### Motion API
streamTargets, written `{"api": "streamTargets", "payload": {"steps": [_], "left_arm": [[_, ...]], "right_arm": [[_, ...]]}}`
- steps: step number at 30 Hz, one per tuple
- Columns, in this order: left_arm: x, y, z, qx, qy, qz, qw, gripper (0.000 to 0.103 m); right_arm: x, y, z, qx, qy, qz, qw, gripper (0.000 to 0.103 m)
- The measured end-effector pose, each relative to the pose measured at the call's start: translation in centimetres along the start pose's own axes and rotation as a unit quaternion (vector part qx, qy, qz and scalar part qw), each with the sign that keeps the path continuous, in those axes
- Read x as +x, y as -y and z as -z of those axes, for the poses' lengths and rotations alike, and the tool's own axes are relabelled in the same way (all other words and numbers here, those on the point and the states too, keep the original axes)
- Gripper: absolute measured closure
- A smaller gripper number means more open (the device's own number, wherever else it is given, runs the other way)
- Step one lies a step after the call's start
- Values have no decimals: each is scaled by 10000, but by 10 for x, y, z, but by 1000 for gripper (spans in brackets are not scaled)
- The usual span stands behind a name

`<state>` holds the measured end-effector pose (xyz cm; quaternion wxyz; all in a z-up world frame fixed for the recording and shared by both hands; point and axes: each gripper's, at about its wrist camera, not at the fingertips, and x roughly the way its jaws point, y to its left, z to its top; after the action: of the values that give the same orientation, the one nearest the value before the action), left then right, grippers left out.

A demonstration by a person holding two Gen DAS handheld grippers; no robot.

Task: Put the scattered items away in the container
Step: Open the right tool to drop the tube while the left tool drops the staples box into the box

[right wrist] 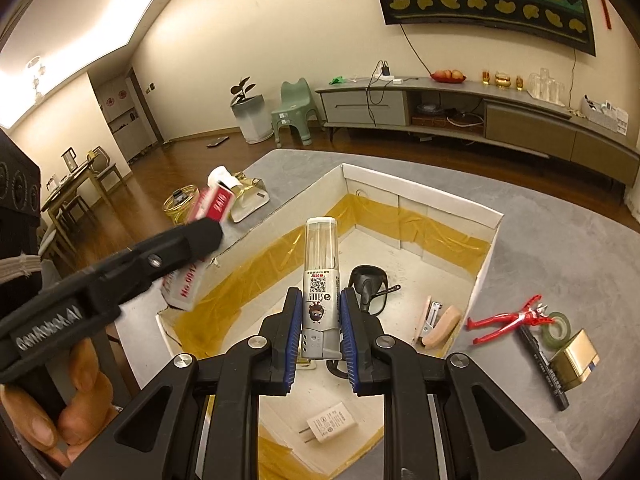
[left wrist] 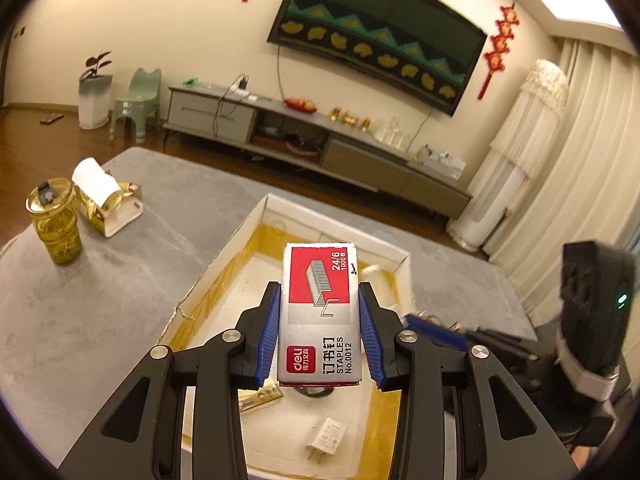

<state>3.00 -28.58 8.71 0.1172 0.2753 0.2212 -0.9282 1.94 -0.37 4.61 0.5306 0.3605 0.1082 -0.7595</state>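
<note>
Staples box (left wrist: pixel 320 312) red-and-grey, pinched between blue pads of left gripper (left wrist: pixel 320 320), hanging above white cardboard box (right wrist: pixel 486 256), over its left wall. Right gripper (right wrist: pixel 320 320) clamped on clear-topped toothpick dispenser (right wrist: pixel 321 280), upright, above box interior. Inside box: white charger plug (right wrist: pixel 330 426) near front, black glasses (right wrist: pixel 370 286) mid-floor, pink stapler (right wrist: pixel 434 322) against right wall. Outside right wall on grey table (right wrist: pixel 540 248): red figurine (right wrist: pixel 506 320), green tape roll (right wrist: pixel 557 326), black marker (right wrist: pixel 542 364), gold box (right wrist: pixel 576 360). Far left corner of table: yellow tumbler (left wrist: pixel 54 220), tissue roll (left wrist: pixel 96 184).
</note>
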Motion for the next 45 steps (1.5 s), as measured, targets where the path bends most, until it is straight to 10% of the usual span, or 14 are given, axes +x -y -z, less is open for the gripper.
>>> {"api": "streamTargets", "payload": {"steps": [45], "left_arm": [[119, 4, -34, 228, -1160, -457, 9919, 57]], "right_arm": [[64, 59, -61, 123, -799, -40, 9967, 81]]}}
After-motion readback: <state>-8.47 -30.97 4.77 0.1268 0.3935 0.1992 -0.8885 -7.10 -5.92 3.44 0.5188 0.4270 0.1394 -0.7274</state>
